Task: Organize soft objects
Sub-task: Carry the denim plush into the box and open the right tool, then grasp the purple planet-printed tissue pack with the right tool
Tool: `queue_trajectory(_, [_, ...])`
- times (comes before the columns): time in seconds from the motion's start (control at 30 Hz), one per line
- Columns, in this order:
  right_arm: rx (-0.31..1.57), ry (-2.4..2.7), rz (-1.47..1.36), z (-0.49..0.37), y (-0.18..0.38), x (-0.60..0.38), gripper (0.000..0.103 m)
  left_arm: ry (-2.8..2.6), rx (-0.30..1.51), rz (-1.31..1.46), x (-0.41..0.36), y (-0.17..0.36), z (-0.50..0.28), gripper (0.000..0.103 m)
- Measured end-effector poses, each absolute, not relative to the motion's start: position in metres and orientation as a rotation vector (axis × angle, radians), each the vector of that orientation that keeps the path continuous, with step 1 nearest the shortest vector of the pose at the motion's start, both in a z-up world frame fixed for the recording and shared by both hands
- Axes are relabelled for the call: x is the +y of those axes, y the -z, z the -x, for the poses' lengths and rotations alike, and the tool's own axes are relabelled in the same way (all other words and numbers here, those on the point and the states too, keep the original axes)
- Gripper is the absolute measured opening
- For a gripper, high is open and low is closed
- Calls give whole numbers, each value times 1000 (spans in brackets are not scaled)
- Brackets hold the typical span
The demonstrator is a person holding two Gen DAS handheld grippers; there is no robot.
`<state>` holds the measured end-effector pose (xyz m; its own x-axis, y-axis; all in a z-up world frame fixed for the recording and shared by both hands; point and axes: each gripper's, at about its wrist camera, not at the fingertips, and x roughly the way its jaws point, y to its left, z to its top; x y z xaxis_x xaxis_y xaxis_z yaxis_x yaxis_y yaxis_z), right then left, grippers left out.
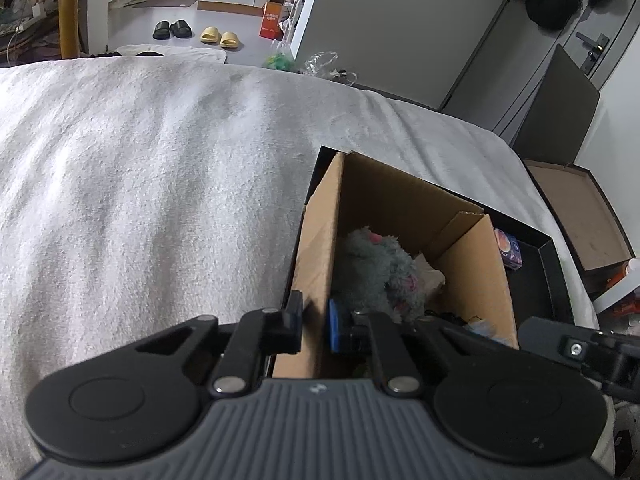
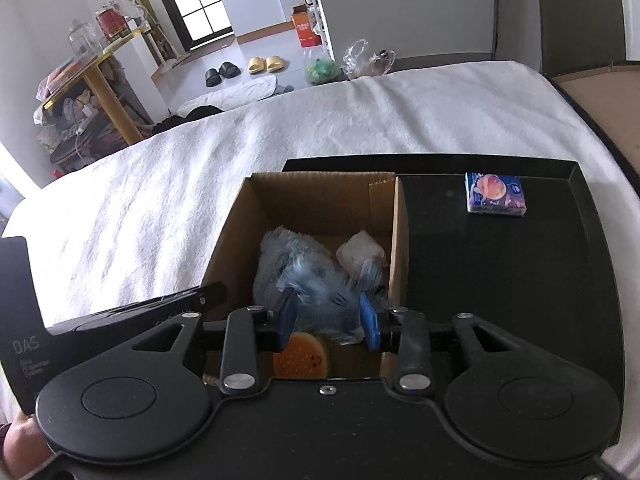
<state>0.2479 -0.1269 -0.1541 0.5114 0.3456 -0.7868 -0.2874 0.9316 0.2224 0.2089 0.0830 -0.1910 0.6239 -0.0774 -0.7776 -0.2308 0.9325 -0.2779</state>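
My left tool (image 1: 314, 326) is pinching the left wall of the cardboard box (image 1: 320, 240); my right tool (image 2: 328, 320) hangs spread over the box's open top, nothing between its fingers; inside lie a blue plush toy (image 2: 296, 268), a pale bundle (image 2: 360, 254) and an orange disc (image 2: 302, 356); the box sits in a black tray (image 2: 500, 280) on the bed (image 2: 160, 184), beside a tissue packet (image 2: 495, 193); I read "DAS" on the left tool's body (image 2: 25, 346).

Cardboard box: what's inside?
Cardboard box holds a grey-blue plush toy, a pale wrapped lump and an orange round item. The plush and right gripper hide whatever lies beneath.
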Motion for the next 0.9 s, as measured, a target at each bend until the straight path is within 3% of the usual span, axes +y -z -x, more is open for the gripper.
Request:
queue_trajectory(0.67, [947, -323, -87, -245, 155, -157, 37, -104, 890, 357, 79, 182, -207, 12])
queue_trajectory(0.83, [962, -324, -92, -254, 163, -164, 42, -108, 908, 327, 75, 178, -209, 16])
queue_trajectory(0.9, [968, -324, -97, -258, 167, -167, 42, -101, 916, 325, 74, 177, -209, 22])
